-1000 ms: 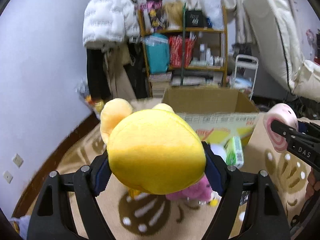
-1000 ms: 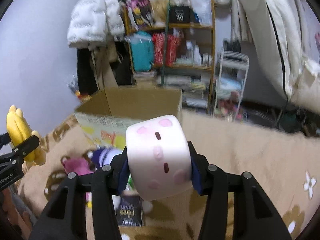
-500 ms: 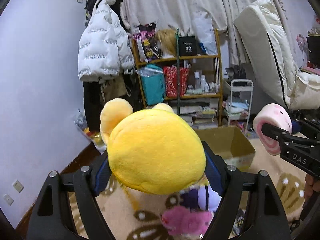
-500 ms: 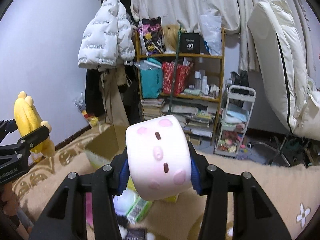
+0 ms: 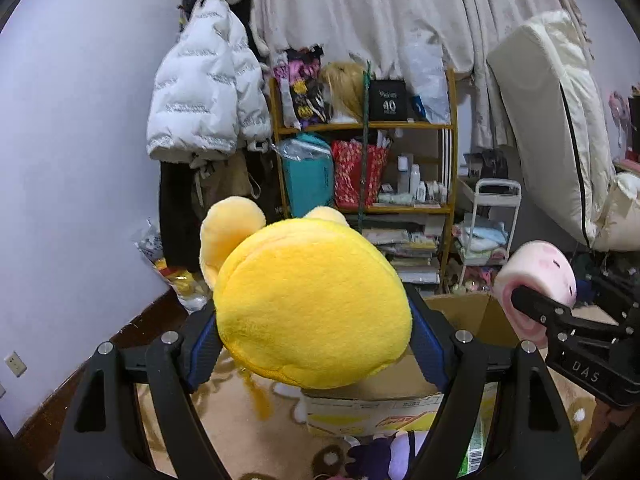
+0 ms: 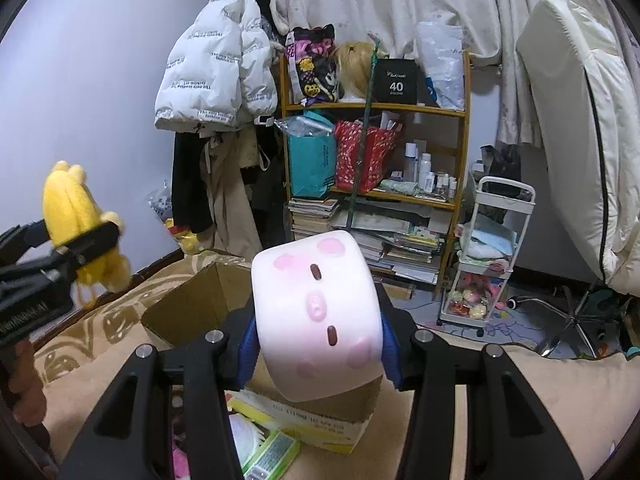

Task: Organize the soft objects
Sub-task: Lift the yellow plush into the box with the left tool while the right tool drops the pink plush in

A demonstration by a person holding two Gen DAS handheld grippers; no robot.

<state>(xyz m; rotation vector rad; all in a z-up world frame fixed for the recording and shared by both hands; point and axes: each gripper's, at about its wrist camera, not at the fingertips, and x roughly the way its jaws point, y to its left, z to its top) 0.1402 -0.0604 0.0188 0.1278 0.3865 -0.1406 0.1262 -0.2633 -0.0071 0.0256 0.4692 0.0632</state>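
Observation:
My left gripper (image 5: 316, 340) is shut on a round yellow plush toy (image 5: 312, 300) with small ears, held in the air; it also shows in the right wrist view (image 6: 76, 216). My right gripper (image 6: 318, 336) is shut on a pale pink plush cylinder with a pig face (image 6: 316, 312), also seen in the left wrist view (image 5: 536, 280). An open cardboard box (image 6: 192, 312) stands on the patterned rug just beyond and below both toys; it also shows in the left wrist view (image 5: 468, 312). A purple plush (image 5: 384, 452) lies in front of the box.
A wooden shelf (image 6: 376, 108) full of bags, bottles and books stands at the back. A white puffer jacket (image 6: 212, 68) hangs left of it. A small white trolley (image 6: 492, 256) and a leaning mattress (image 6: 580, 120) are at the right. A green packet (image 6: 272, 456) lies by the box.
Both grippers rose with their toys and tilted up, then dipped slightly; the box now sits lower in both views. Each grip has held.

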